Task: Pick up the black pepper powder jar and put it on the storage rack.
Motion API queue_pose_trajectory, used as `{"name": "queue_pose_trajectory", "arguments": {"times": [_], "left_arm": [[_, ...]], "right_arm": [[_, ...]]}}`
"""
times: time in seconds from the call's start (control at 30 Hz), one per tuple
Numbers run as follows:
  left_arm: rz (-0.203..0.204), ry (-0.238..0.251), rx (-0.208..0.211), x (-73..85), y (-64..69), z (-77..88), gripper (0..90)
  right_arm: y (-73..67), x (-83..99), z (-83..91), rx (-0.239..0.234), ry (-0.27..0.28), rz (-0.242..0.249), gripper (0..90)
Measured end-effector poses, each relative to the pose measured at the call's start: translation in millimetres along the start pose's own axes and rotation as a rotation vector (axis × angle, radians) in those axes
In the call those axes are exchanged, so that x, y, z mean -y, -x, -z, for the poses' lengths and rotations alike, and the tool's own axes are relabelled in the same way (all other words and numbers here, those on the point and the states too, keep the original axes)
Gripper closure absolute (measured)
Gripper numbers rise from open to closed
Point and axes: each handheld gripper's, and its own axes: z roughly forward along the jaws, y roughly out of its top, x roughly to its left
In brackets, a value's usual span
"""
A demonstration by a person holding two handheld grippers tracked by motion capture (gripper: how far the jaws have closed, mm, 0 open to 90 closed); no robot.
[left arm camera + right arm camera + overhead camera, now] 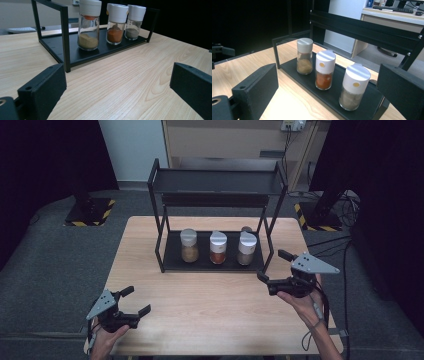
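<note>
A black two-tier rack (215, 182) stands at the back of the wooden table (210, 295). Three glass spice jars with white caps stand in a row on its lower shelf: a tan one (189, 245) (88, 25) (304, 56), an orange one (218, 247) (116, 23) (325, 69) and a grey-brown one (247, 247) (134, 22) (354, 86). My left gripper (135, 301) hovers open near the table's front left corner. Just right of the rack's front right post, my right gripper (274, 265) is open and faces the jars. Both hold nothing.
The rack's upper shelf (217, 182) is bare. A light wooden cabinet (235, 140) stands behind the table, and black stands with yellow-striped bases (90, 212) sit on the grey floor at either side. Bare tabletop lies between the two grippers.
</note>
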Motion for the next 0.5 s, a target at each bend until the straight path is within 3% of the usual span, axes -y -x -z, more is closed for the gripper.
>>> {"name": "queue_pose_trajectory", "arguments": {"times": [0.5], "left_arm": [[-0.004,0.005,0.0,-0.7,1.7,1.9,0.0]], "right_arm": [[-11.8,33.6,26.4,0.039,-0.006,-0.024,4.3]]}}
